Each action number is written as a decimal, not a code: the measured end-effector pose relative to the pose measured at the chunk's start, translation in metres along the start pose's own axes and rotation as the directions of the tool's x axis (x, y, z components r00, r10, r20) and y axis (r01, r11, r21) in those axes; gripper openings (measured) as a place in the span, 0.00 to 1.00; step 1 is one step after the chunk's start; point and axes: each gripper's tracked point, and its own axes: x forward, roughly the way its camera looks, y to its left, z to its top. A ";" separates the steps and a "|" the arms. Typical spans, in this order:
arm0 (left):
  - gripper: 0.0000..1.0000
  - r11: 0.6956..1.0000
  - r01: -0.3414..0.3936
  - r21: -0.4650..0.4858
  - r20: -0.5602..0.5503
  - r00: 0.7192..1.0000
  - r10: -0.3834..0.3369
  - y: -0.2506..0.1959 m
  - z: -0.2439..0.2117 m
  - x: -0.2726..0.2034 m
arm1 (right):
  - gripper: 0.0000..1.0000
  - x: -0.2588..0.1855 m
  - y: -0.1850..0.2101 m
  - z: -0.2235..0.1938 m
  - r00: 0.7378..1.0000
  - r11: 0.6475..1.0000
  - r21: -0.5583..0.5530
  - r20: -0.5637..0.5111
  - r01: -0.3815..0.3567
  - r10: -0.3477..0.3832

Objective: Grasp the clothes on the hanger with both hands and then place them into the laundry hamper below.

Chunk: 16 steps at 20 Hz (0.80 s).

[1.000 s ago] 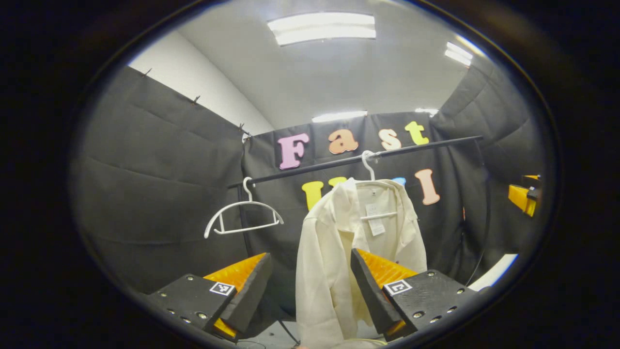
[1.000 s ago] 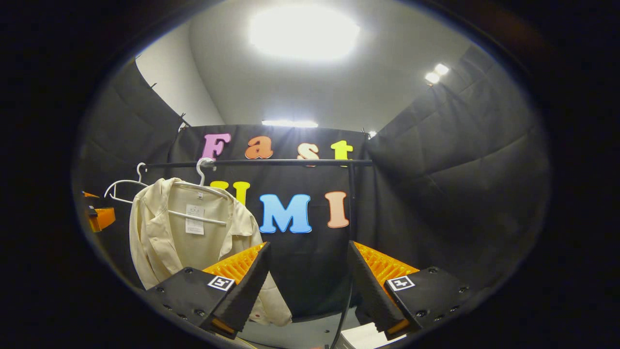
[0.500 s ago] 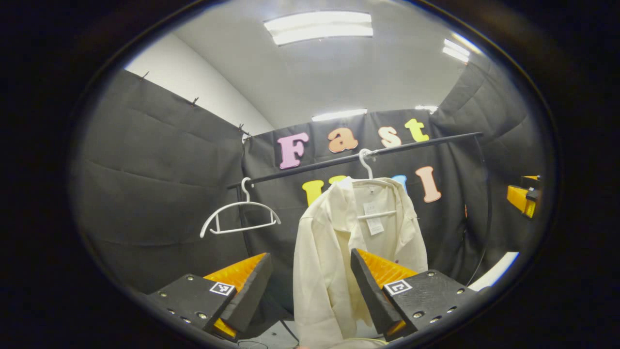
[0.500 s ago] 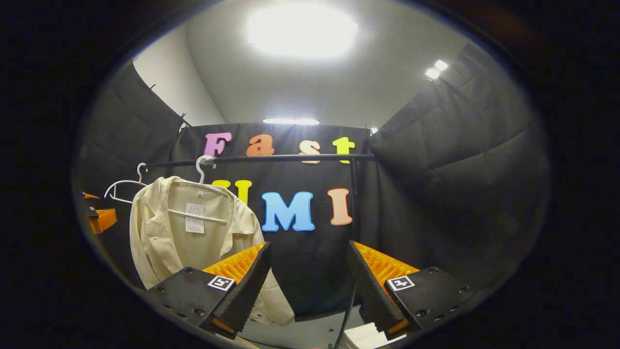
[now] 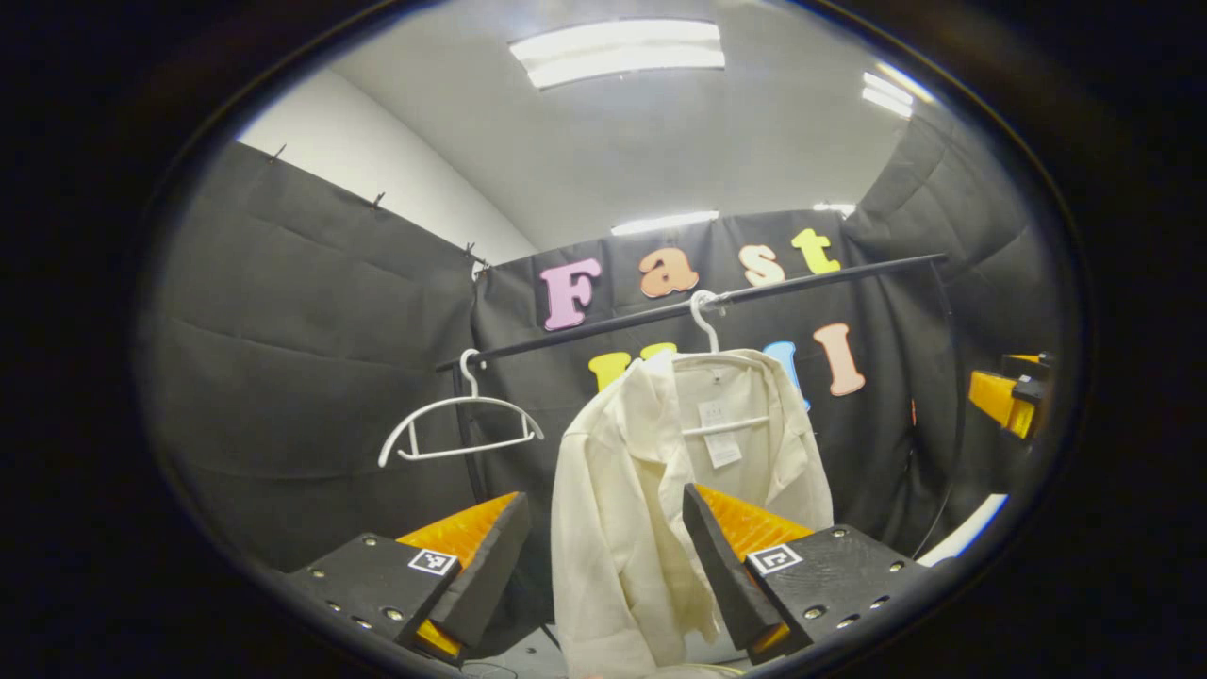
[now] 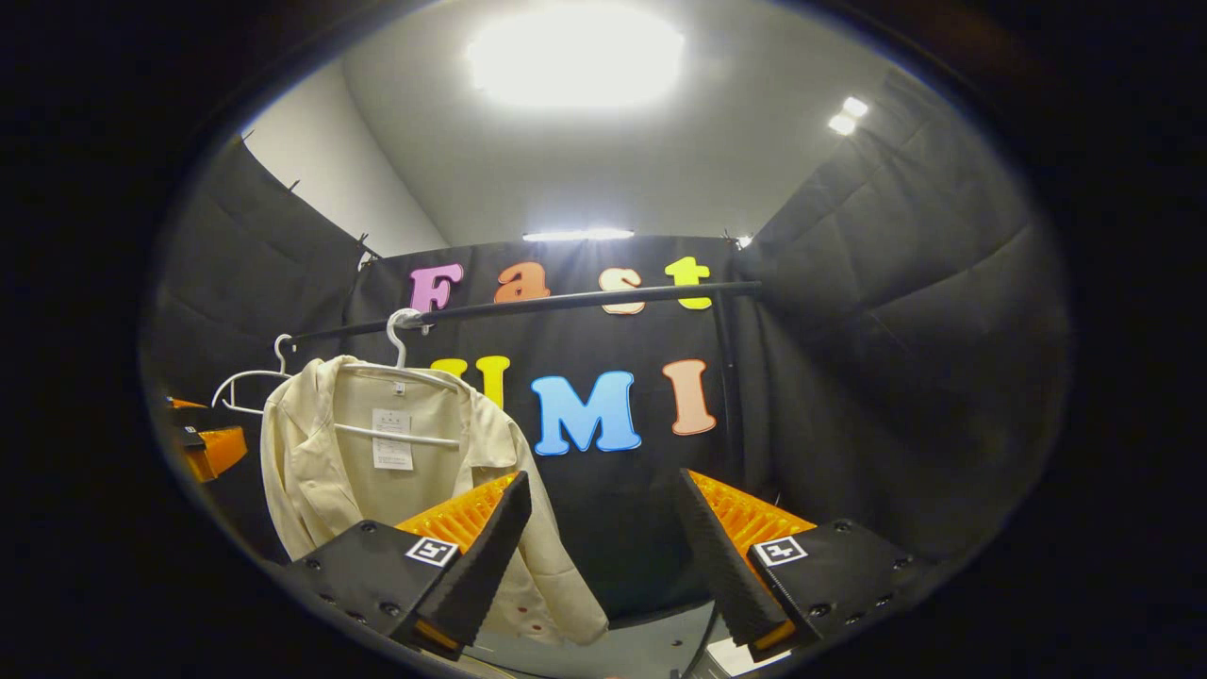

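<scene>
Approach step, nothing grasped yet. Cream shirt point(image 5: 651, 490) hanging open-fronted on a white hanger point(image 5: 705, 325) from the black rail point(image 5: 820, 276), at 12 o'clock of the left hand-held gripper point(image 5: 603, 556), jaws apart, fabric showing between them but seemingly farther off. Right hand-held gripper point(image 6: 603, 556) jaws apart too, shirt off at its 10 o'clock. Spare hanger point(image 5: 457, 424) alongside on the rail. Hamper not located. Next, by judgement: close in, right swinging toward 10 o'clock, pinch each shoulder, lift the shirt clear.
</scene>
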 end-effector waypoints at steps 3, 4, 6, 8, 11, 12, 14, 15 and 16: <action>0.95 1.000 -0.011 -0.007 -0.002 1.000 0.011 -0.017 0.005 0.019 | 0.98 0.018 0.013 -0.007 0.999 0.999 -0.002 -0.015 -0.047 0.047; 0.95 1.000 -0.016 -0.007 -0.003 1.000 0.016 -0.021 0.007 0.022 | 0.98 0.025 0.018 -0.009 0.998 0.998 0.003 -0.019 -0.065 0.065; 0.95 1.000 -0.029 -0.001 -0.005 1.000 0.029 -0.025 0.008 0.032 | 0.98 0.039 0.030 -0.013 0.994 0.994 0.015 -0.028 -0.105 0.106; 0.95 0.999 -0.042 0.003 -0.008 0.999 0.042 -0.029 0.008 0.042 | 0.98 0.052 0.040 -0.018 0.989 0.990 0.026 -0.038 -0.140 0.141; 0.95 0.998 -0.061 0.005 -0.016 0.998 0.061 -0.036 0.007 0.057 | 0.98 0.077 0.054 -0.024 0.981 0.982 0.046 -0.049 -0.184 0.186; 0.95 0.998 -0.063 0.007 -0.022 0.998 0.063 -0.039 0.005 0.063 | 0.96 0.085 0.059 -0.027 0.978 0.979 0.053 -0.053 -0.196 0.199; 0.94 0.998 -0.069 0.012 -0.031 0.997 0.070 -0.047 0.003 0.073 | 0.98 0.099 0.067 -0.033 0.973 0.974 0.066 -0.067 -0.215 0.220; 0.94 0.997 -0.074 0.015 -0.032 0.997 0.075 -0.049 0.001 0.077 | 0.98 0.106 0.072 -0.036 0.970 0.971 0.072 -0.072 -0.226 0.231; 0.95 0.996 -0.084 0.019 -0.034 0.996 0.085 -0.051 -0.001 0.085 | 0.98 0.114 0.076 -0.040 0.967 0.969 0.078 -0.079 -0.235 0.241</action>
